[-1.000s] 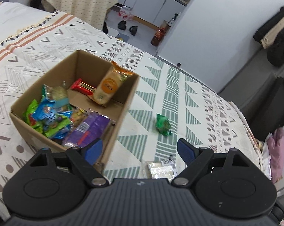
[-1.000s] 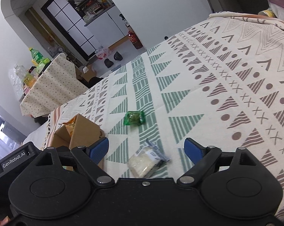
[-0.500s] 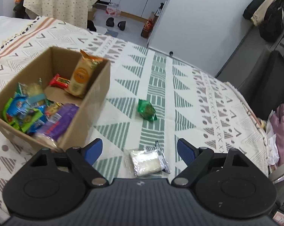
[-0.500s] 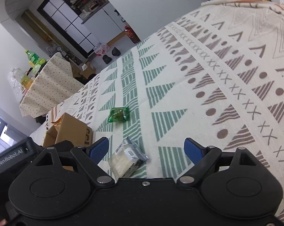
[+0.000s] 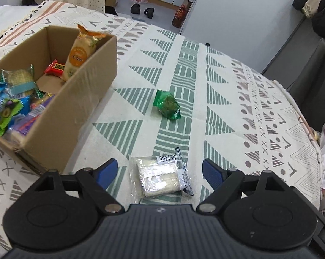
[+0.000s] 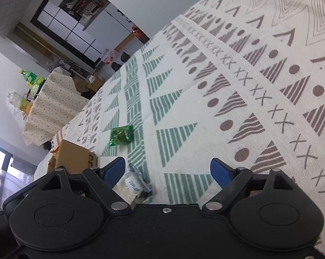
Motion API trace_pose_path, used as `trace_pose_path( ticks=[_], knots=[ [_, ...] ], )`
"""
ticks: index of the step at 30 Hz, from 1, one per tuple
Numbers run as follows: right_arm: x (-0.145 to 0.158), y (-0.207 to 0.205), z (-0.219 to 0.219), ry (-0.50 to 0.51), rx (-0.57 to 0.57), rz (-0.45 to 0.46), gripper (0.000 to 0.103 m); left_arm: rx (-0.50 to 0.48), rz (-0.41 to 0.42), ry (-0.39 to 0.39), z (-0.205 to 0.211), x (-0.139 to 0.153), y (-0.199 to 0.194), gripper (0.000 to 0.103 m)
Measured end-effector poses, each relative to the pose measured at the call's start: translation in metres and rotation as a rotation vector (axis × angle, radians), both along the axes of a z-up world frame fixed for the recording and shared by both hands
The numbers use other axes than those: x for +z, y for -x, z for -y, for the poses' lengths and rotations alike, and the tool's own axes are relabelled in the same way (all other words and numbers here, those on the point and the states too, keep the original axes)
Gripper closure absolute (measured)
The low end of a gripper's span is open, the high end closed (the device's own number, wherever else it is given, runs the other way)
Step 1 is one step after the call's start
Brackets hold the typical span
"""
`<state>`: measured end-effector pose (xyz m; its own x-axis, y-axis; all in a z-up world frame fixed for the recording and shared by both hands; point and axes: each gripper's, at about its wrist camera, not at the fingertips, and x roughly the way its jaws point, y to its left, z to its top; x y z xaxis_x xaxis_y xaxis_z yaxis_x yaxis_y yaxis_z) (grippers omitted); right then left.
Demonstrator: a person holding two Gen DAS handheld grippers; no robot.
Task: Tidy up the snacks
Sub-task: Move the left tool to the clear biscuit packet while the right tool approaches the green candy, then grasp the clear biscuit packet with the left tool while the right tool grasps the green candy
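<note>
Two fingers (image 5: pixel 108 170) wide, straddling clear packet (image 5: pixel 160 176).

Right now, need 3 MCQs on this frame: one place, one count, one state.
1. Where is the clear packet?
A. in the box
B. on the cloth between the left gripper's fingers
C. under the green packet

2. How many snacks lie loose on the cloth?
A. two
B. four
C. none

3. The left gripper is:
A. shut on a packet
B. open
C. out of view

B: the clear packet lies between the blue pads.
A: only the clear packet and the green packet are outside the box.
B: fingers spread, touching nothing.
</note>
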<state>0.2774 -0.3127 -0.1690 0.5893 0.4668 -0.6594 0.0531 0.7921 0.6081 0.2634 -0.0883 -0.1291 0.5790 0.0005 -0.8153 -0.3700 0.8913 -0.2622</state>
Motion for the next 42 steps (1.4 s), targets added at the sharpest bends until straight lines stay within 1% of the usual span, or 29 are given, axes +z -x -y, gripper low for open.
trace_pose_path(
  ticks=[9, 12, 14, 17, 19, 21, 26, 29, 34, 38, 42],
  knots=[
    [-0.014, -0.015, 0.003, -0.084, 0.022, -0.040, 0.018, 0.021, -0.043, -0.005, 0.007, -0.020, -0.014, 0.020],
    [-0.019, -0.022, 0.001, -0.083, 0.018, -0.054, 0.020, 0.019, -0.058, -0.005, 0.010, -0.028, -0.019, 0.020],
    [-0.022, -0.026, 0.000, -0.081, 0.022, -0.058, 0.021, 0.021, -0.071, -0.003, 0.012, -0.034, -0.022, 0.023],
    [-0.023, -0.030, -0.004, -0.067, 0.039, -0.049, 0.022, 0.024, -0.084, -0.021, 0.014, -0.041, -0.025, 0.033],
    [-0.023, -0.034, -0.008, -0.056, 0.062, -0.037, 0.023, 0.014, -0.077, -0.020, 0.013, -0.042, -0.027, 0.044],
    [-0.023, -0.039, -0.014, -0.048, 0.087, -0.028, 0.025, 0.013, -0.075, -0.034, 0.012, -0.039, -0.029, 0.049],
    [-0.018, -0.050, -0.029, -0.038, 0.161, 0.016, 0.026, 0.040, -0.064, -0.048, 0.001, -0.034, -0.033, 0.051],
    [-0.015, -0.057, -0.038, -0.041, 0.195, 0.042, 0.027, 0.053, -0.045, -0.069, -0.006, -0.028, -0.034, 0.051],
    [-0.012, -0.066, -0.050, -0.045, 0.231, 0.069, 0.027, 0.069, -0.018, -0.089, -0.018, -0.022, -0.037, 0.051],
    [-0.012, -0.073, -0.058, -0.053, 0.245, 0.082, 0.029, 0.079, -0.001, -0.087, -0.026, -0.021, -0.040, 0.051],
    [-0.014, -0.081, -0.065, -0.063, 0.257, 0.087, 0.033, 0.101, 0.017, -0.081, -0.033, -0.022, -0.043, 0.051]
  ],
)
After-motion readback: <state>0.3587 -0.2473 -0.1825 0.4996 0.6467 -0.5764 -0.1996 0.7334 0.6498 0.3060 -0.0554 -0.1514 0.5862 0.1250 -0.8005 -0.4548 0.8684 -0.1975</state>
